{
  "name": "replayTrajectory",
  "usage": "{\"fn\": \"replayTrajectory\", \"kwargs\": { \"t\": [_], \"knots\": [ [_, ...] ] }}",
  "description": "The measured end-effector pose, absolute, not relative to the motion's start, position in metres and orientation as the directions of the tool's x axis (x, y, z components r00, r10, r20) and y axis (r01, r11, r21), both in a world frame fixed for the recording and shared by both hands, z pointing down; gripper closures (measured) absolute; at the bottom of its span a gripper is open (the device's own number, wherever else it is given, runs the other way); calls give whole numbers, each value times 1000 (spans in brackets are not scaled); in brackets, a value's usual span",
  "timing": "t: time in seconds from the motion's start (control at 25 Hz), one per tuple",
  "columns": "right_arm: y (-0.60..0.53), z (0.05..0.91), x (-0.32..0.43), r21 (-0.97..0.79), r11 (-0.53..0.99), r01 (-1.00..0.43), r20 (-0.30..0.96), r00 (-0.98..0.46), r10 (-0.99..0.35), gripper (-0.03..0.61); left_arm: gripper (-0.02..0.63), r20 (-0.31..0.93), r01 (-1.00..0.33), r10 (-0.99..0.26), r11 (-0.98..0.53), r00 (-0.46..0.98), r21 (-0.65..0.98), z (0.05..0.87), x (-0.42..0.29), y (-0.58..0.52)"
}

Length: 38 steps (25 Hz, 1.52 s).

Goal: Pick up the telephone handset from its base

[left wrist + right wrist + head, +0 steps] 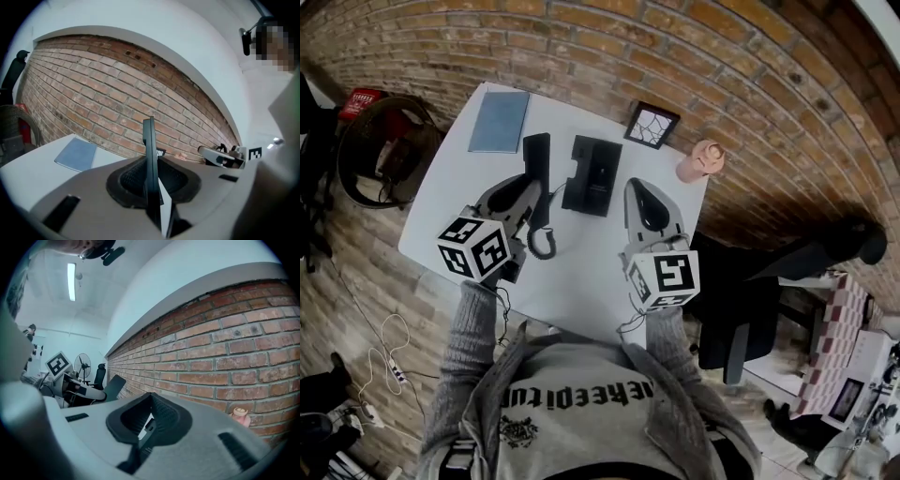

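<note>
1. Left gripper was clamped on the telephone handset; in the left gripper view the black handset stood edge-on between the pads, jaws held part-way apart by its width
2. Handset was off its base, just left of it and not touching, long axis running near-far
3. Handset's far end stuck out well past the left jaw tips; its near end lay back alongside the gripper body, toward the person
4. Coiled cord hung from the handset's near end and curled over the white table, between the two grippers
5. Right gripper had its jaws together at the tips with nothing held; it sat just right of the base, level with the base's near end, no contact
6. Base sat mid-table, between the held handset on its left and the right gripper on its right
7. Other items: blue notebook at the far-left corner, framed picture far-right of the base, small pink object at the right edge
8. Brick wall ran along the far side of the table
</note>
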State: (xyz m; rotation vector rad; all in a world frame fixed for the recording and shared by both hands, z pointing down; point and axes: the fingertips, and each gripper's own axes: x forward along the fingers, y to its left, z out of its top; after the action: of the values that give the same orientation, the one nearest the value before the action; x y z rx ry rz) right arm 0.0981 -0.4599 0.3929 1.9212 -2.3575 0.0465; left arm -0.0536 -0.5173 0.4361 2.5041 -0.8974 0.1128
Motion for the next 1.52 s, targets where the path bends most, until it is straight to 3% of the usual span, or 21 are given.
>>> {"fn": "replayTrajectory", "kwargs": {
  "t": [0.76, 1.52],
  "knots": [
    [-398, 347, 70, 114, 199, -973, 18, -198, -980, 575, 545, 53, -737, -755, -620, 654, 268, 355, -124, -452],
    [-308, 308, 41, 149, 196, -969, -61, -207, -976, 575, 545, -84, -822, -846, -532, 527, 201, 306, -183, -359]
  ]
}}
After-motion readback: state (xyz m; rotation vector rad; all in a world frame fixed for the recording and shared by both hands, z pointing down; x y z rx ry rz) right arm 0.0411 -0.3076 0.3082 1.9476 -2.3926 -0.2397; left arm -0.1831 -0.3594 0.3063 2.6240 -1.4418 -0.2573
